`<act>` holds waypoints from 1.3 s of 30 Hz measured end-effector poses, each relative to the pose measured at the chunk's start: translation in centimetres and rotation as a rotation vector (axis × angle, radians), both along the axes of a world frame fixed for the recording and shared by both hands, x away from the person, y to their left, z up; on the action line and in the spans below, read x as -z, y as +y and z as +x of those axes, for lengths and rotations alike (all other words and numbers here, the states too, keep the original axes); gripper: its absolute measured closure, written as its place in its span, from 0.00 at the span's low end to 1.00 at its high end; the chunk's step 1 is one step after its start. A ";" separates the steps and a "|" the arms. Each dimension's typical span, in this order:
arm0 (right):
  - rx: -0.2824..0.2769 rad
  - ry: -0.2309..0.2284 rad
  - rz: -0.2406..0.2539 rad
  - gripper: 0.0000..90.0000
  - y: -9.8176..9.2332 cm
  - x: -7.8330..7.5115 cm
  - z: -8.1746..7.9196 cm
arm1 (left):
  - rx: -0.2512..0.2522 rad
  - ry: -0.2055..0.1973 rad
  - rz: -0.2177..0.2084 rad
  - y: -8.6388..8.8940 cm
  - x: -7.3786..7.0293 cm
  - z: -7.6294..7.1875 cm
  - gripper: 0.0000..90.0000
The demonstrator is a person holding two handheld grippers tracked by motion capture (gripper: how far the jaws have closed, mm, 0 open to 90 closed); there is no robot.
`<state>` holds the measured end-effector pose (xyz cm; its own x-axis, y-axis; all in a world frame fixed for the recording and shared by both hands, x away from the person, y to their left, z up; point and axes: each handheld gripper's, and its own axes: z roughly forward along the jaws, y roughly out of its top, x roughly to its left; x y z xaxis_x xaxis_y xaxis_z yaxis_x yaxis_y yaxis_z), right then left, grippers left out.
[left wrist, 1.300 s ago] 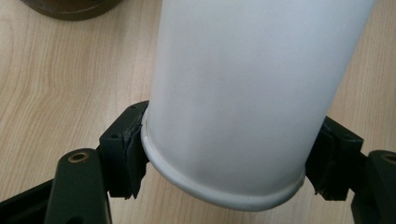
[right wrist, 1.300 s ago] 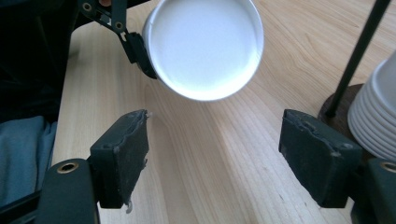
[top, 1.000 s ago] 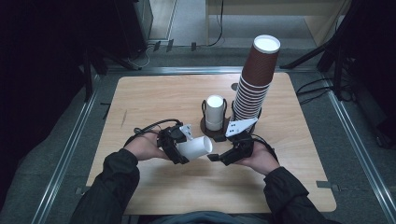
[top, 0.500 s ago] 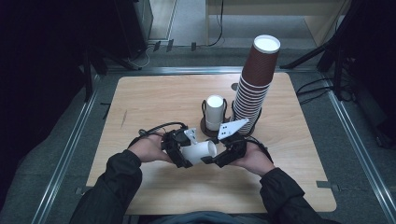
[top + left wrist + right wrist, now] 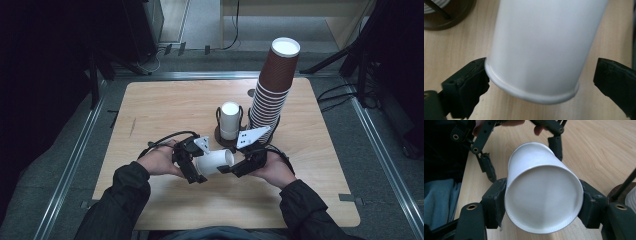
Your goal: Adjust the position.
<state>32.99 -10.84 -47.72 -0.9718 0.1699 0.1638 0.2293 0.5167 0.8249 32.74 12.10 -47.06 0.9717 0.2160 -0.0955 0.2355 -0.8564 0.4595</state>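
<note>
Two hand-held grippers meet over the near middle of the wooden table (image 5: 150, 115), one white paper cup (image 5: 214, 162) lying sideways between them.

Item, left gripper (image 5: 192, 165): jaws have just sprung wide. In the left gripper view one jaw brushes the cup's narrow base rim and the other stands clear of it, so the cup (image 5: 541, 47) sits between them with no grip.

Item, right gripper (image 5: 543, 203): jaws have been closing; both pads press the sides of the cup (image 5: 541, 187) near its wide mouth, holding it off the table.

Item, dark round holder (image 5: 220, 131): behind the hands, an upright white cup (image 5: 230, 120) in it.

Item, tall stack of brown cups (image 5: 272, 87): just to the right of the holder, leaning slightly.
</note>
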 end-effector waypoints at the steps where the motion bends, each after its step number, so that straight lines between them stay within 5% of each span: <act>1: 0.005 0.000 0.007 0.37 -0.2 -0.1 0.0 | -0.014 -0.002 -0.018 0.2 -0.1 0.0 0.00; 7: 0.015 -0.002 0.048 0.37 -0.7 -0.4 0.1 | -0.068 -0.007 -0.135 1.2 -0.5 0.1 0.00; 20: 0.015 0.030 0.125 0.37 -0.9 -0.7 0.0 | -0.077 -0.020 -0.222 1.1 -0.5 -0.3 0.00; 25: 0.014 0.048 0.164 0.37 -1.2 -0.9 0.0 | -0.100 -0.016 -0.309 1.4 -0.7 -0.3 0.00; 29: 0.008 0.049 0.182 0.37 -1.2 -1.1 -0.2 | -0.092 -0.019 -0.330 1.4 -0.7 -0.3 0.00; 39: 0.000 0.074 0.225 0.37 -1.1 -1.1 -0.1 | -0.081 -0.006 -0.387 1.6 -1.0 -0.4 0.17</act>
<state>32.90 -11.91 -46.67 -0.9557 0.1207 0.2684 0.2934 0.3217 0.9002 32.36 13.69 -46.04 0.9538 0.2415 -0.1788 0.2914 -0.5985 0.7462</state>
